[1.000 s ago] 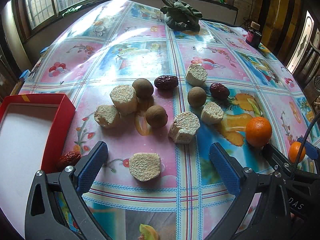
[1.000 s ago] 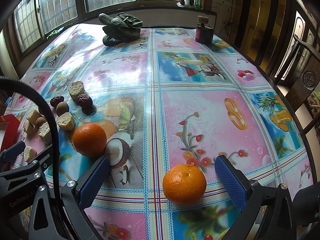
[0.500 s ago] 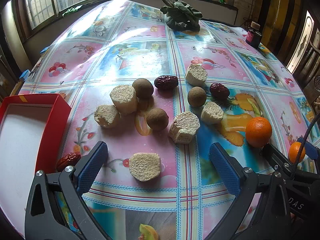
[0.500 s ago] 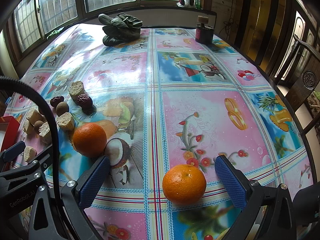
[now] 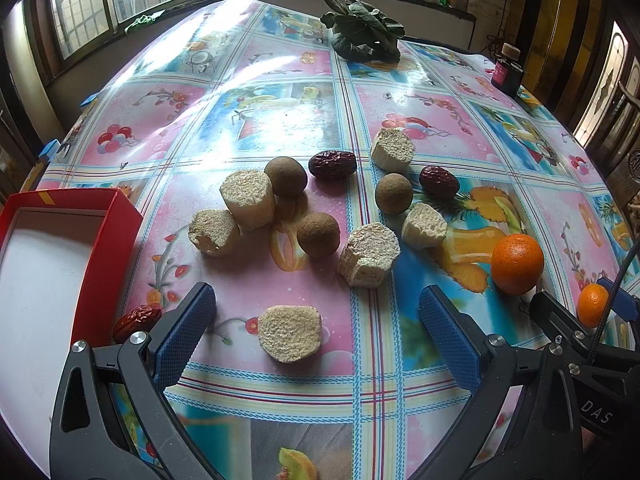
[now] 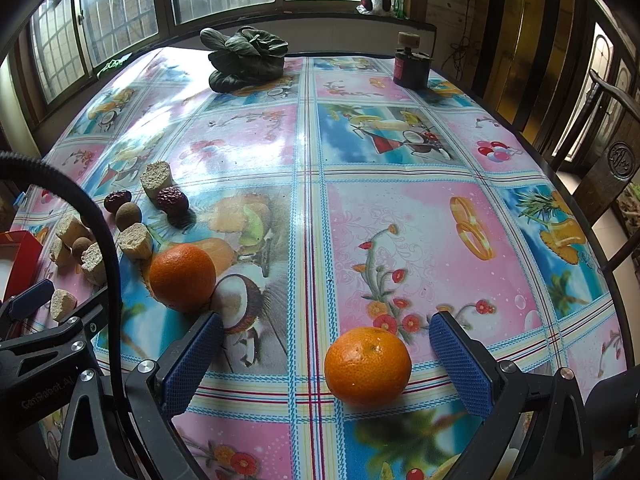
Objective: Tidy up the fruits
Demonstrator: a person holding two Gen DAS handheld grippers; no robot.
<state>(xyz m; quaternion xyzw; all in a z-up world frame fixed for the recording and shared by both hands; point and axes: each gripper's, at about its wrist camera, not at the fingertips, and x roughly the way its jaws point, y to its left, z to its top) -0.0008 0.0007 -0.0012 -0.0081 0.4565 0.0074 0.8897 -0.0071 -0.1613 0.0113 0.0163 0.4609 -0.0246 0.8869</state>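
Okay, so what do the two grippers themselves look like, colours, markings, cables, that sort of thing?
Both the left gripper and the right gripper have black, angular plastic frames with silver screws at the joints. Each finger ends in a flat blue pad with a fine dotted grip texture. A thick black cable arcs over the left gripper. White lettering reading "DAS" shows on the right gripper's body. No hands or sleeves are visible.

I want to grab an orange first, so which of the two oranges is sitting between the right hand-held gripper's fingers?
The nearer orange, between the open right hand-held gripper. The other orange lies farther left, outside it.
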